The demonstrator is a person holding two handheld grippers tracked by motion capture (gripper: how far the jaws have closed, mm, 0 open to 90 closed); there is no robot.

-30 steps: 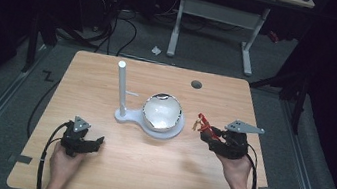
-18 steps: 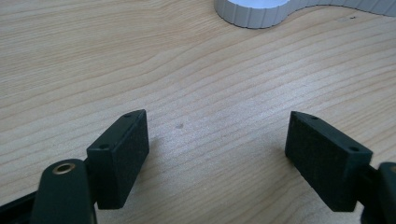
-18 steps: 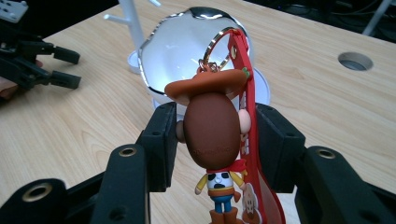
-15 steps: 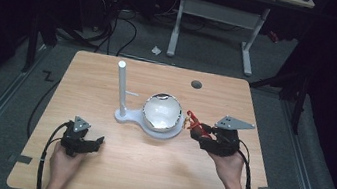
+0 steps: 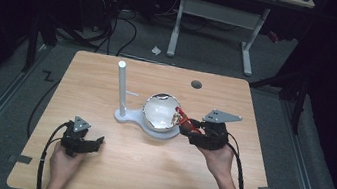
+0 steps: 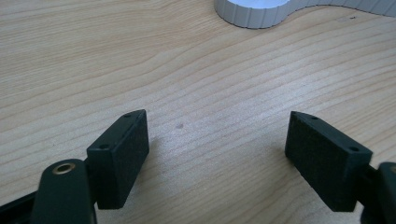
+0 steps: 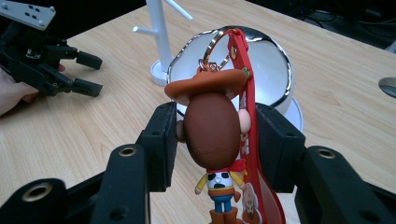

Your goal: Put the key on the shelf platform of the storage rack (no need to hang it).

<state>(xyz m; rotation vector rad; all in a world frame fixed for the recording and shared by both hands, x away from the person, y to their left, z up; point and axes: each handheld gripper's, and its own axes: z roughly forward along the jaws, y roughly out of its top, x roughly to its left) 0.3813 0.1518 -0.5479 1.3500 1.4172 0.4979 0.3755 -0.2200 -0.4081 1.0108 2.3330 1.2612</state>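
Right gripper view: right gripper point(image 7: 212, 135) clamped on cowboy keychain point(image 7: 215, 135); left gripper point(image 6: 217, 149) jaws apart.

Left gripper point(image 5: 93, 142): matte black body, small grey three-cornered plate on top, black cable trailing off its rear. Jaws: two black rectangular blocks with textured pads, small recessed holes along edges, brass-lined bore in arm.

Right gripper point(image 7: 212, 135): same black build, larger grey perforated plate, black cable. Brass-ringed bores in both jaw arms.

Forearms bare, no sleeves.
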